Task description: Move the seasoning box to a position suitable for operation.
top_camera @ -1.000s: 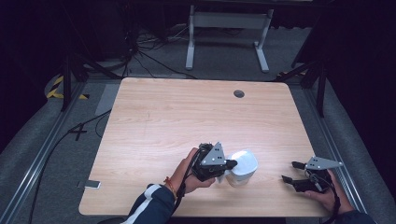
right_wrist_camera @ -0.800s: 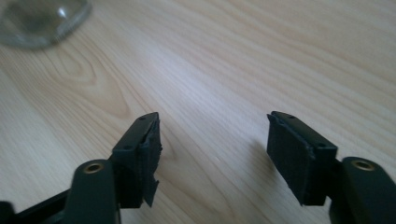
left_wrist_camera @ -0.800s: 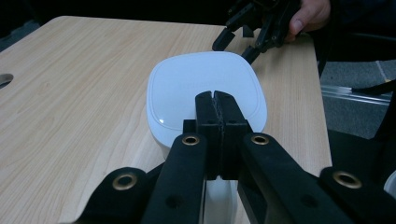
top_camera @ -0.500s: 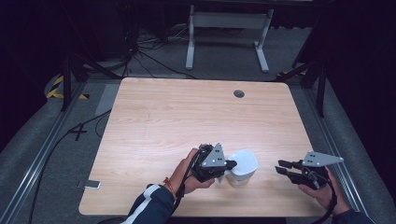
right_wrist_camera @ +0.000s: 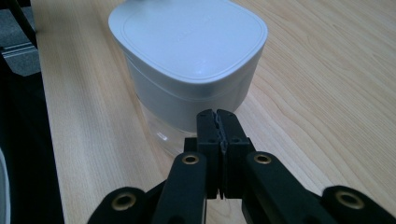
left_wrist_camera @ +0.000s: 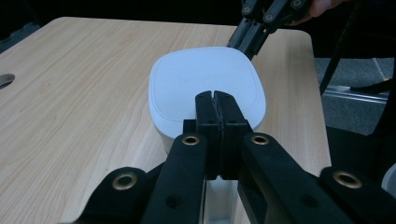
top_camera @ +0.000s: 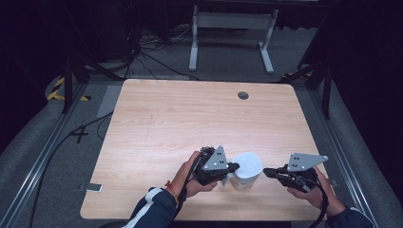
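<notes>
A white-lidded container (top_camera: 248, 168) is seen near the table's (top_camera: 190, 118) front edge. It is flanked by the left gripper (top_camera: 233, 167), jaws pressed together over its lid, and the right gripper (top_camera: 267, 172), likewise clenched empty, just beside it.

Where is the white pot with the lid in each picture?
High view: white pot near the front edge, between the two tools.
Left gripper view: centre, just past the shut jaws.
Right gripper view: top centre, ahead of the shut jaws.
Shared landmark: wooden table.
</notes>
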`<action>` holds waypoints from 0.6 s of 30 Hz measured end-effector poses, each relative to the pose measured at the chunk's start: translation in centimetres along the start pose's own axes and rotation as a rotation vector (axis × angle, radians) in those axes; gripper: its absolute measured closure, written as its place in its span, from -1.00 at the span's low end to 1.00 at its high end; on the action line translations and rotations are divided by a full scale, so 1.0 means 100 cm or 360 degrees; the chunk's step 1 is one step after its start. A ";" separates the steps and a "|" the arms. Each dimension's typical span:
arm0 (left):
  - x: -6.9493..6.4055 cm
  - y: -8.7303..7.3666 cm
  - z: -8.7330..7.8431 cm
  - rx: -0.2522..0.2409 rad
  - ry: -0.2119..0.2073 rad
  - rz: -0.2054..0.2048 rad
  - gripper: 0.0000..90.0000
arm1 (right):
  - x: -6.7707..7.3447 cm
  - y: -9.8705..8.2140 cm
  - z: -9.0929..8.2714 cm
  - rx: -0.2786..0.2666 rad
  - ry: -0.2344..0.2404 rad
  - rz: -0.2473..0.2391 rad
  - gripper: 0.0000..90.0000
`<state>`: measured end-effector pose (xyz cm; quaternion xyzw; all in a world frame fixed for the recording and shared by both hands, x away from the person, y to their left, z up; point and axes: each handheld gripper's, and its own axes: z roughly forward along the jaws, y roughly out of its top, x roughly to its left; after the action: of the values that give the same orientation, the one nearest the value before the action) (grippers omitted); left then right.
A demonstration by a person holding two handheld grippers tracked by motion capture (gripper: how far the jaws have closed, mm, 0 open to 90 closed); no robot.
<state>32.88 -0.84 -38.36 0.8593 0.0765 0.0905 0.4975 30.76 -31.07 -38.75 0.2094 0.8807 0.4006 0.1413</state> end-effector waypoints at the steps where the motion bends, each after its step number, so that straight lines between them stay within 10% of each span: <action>1: 0.000 0.000 0.000 0.0000 -0.0003 -0.0004 1.00 | 0.000 0.001 0.000 0.0002 -0.0003 -0.0009 0.99; 18: 0.004 -0.006 -0.001 -0.0045 -0.0042 -0.0039 1.00 | 0.002 0.015 -0.002 0.0024 0.0013 -0.0050 0.99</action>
<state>33.19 -0.41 -38.77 0.8524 0.0793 0.0742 0.5115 30.88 -30.25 -37.48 0.1951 0.8874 0.3926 0.1424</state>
